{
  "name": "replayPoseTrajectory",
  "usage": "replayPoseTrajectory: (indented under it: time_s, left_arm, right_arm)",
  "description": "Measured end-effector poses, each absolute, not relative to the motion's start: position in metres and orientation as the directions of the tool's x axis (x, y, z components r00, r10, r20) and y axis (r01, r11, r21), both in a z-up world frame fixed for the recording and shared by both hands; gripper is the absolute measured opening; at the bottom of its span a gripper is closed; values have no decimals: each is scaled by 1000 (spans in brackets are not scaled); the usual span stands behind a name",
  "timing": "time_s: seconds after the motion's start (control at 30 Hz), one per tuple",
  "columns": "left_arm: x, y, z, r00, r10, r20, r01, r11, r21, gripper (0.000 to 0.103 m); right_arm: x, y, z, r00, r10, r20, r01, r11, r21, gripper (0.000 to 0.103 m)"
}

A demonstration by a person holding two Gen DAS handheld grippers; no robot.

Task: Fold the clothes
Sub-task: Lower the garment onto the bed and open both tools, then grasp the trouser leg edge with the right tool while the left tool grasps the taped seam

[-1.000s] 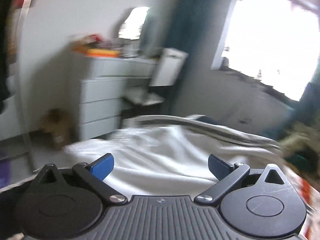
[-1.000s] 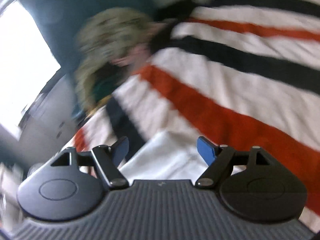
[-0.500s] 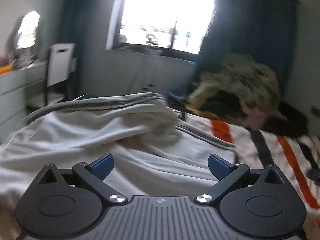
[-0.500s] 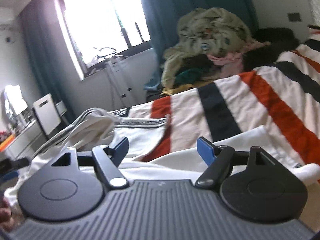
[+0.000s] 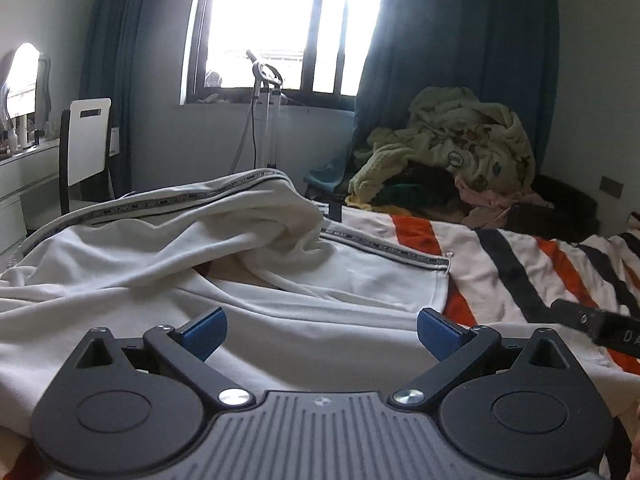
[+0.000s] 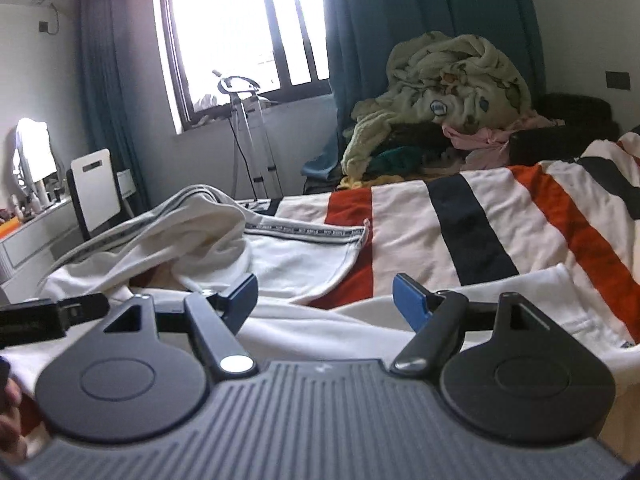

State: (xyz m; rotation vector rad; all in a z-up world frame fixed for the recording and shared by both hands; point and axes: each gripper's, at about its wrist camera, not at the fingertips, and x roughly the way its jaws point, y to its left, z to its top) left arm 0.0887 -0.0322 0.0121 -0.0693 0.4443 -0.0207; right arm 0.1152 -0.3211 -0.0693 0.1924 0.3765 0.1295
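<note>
in the left wrist view, the left claw (image 5: pixel 320 334) is hovering wide open and holding nothing, low over a rumpled cream-white cotton garment with grey printed side tape (image 5: pixel 224 248) that is lying on the bed's orange, black and white striped cover (image 5: pixel 516 264). its long axis is seeming to run from near left toward the far right, with the taped hem corner (image 5: pixel 442 268) pointing at the heaped laundry pile (image 5: pixel 452 148). in the right wrist view, the right claw (image 6: pixel 325 302) is also gaping open and empty above the garment's near white edge. one layer is bunching over another, so a low pinch is risking catching both layers and dragging the fold crooked.
</note>
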Motion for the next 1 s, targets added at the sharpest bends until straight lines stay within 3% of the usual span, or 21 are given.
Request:
replayPoseTrajectory:
  time_s: [0.23, 0.4, 0.47, 0.57, 0.7, 0.93, 0.97, 1.0]
  left_arm:
    - [77, -26, 20, 902, -65, -428, 24, 995, -99, 102]
    - [79, -8, 19, 893, -54, -448, -24, 986, -167, 102]
    - [80, 0, 16, 887, -63, -457, -34, 979, -201, 102]
    - [85, 13, 0, 868, -113, -483, -25, 963, -270, 103]
    - [101, 26, -22, 836, -147, -528, -61, 933, -355, 103]
    - [127, 24, -38, 849, -174, -499, -39, 921, -388, 102]
    - [129, 22, -40, 848, -179, -499, -32, 923, -384, 102]
    - [130, 20, -42, 846, -184, -501, -26, 924, -383, 102]
  right_arm:
    - [119, -321, -77, 908, 159, -388, -78, 973, 216, 77]
    - [164, -311, -94, 858, 233, -457, -107, 952, 285, 76]
    - [192, -310, -103, 824, 291, -486, -118, 927, 355, 65]
    - [237, -312, -123, 785, 316, -532, -49, 889, 456, 40]
    - [278, -310, -151, 746, 359, -561, 10, 836, 548, 40]
    - [318, -295, -183, 702, 445, -555, 16, 770, 638, 40]
    - [319, -291, -184, 704, 439, -558, 8, 781, 624, 39]
    - [320, -289, -184, 708, 426, -564, 8, 794, 608, 31]
